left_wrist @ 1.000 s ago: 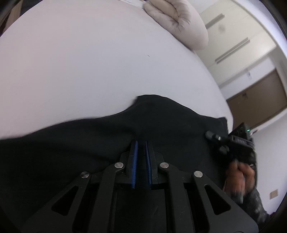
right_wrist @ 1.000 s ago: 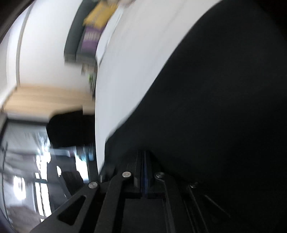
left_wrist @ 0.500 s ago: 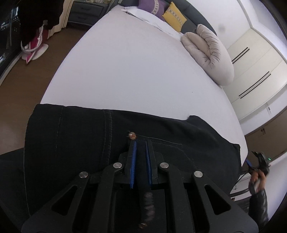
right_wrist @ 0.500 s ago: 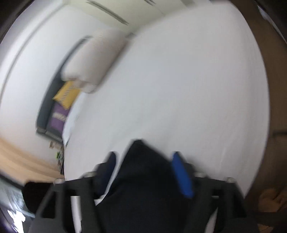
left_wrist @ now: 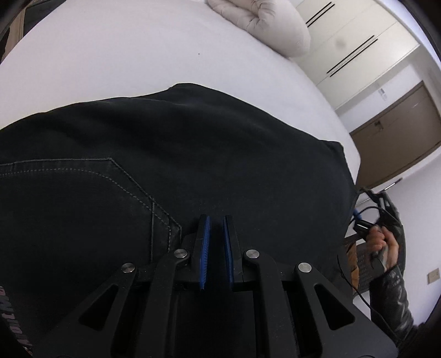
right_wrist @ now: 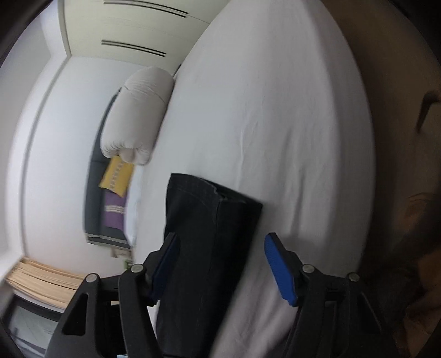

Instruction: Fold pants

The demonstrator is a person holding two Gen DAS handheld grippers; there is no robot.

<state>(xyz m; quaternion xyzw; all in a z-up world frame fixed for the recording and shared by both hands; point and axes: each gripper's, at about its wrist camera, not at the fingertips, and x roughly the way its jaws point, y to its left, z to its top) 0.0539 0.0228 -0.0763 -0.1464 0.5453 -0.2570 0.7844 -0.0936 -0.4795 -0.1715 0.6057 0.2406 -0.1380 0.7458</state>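
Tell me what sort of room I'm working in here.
Most likely a bedroom: the black pants lie on a white-sheeted bed, a rolled duvet sits at its far end, and built-in wardrobe doors line the wall.

Pants (left_wrist: pixel 193 154) on the bed (left_wrist: pixel 110 55), pillow (left_wrist: pixel 264 24) behind them.

Item count across your two wrist views

You have one pair of black pants (left_wrist: pixel 193 165), one white bed (left_wrist: pixel 110 55), one rolled beige duvet (right_wrist: pixel 137 115), two cushions, one yellow cushion (right_wrist: pixel 115 173) and one purple cushion (right_wrist: pixel 113 212), one brown door (left_wrist: pixel 397 132), and two grippers: left gripper (left_wrist: pixel 216 220), right gripper (right_wrist: pixel 220 247).
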